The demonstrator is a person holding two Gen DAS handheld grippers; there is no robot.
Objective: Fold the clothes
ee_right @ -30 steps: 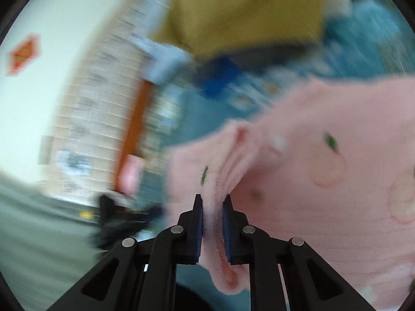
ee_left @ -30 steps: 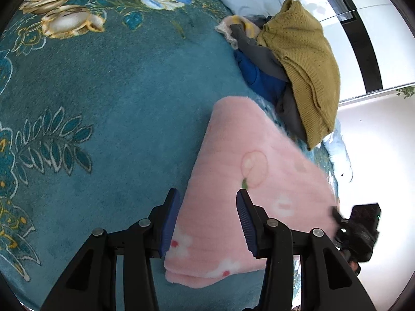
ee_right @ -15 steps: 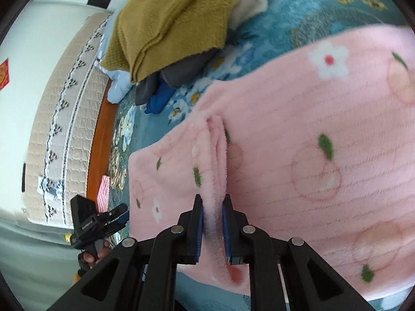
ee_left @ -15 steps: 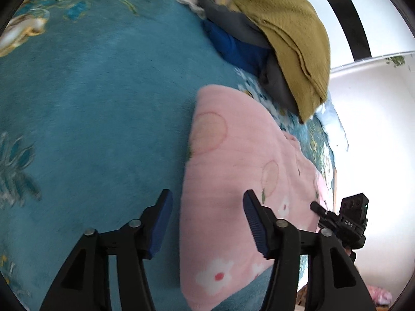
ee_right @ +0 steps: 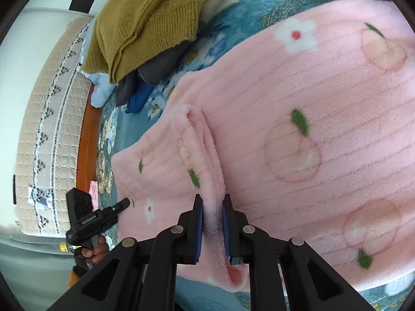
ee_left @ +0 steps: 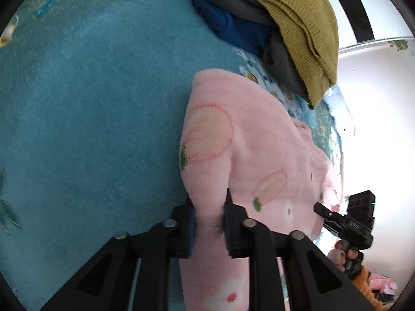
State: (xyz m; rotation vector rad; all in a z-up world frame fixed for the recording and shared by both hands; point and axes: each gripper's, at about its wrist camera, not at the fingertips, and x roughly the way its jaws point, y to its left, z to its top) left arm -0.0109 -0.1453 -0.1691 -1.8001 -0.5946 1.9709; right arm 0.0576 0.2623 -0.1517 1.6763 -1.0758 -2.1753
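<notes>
A pink fleece garment (ee_left: 259,142) with peach and flower prints lies on a teal floral bedspread (ee_left: 90,103). My left gripper (ee_left: 208,202) is shut on a bunched fold at the pink fleece garment's near edge. In the right wrist view the same pink fleece garment (ee_right: 311,129) fills the frame, and my right gripper (ee_right: 212,204) is shut on a raised ridge of its edge. Each view shows the other gripper held in a hand: the right gripper (ee_left: 347,223) at the far right, the left gripper (ee_right: 90,217) at the lower left.
A pile of clothes (ee_left: 285,26) topped by a mustard knit sweater (ee_right: 145,20), with grey and blue garments under it, sits just beyond the pink fleece. A quilted beige headboard (ee_right: 46,129) and wooden bed rail (ee_right: 85,140) lie at the left. White wall (ee_left: 376,129) on the right.
My left gripper went from open over the fleece to shut on its near edge. The right gripper stayed shut on the ridge while the garment shifted and spread.
</notes>
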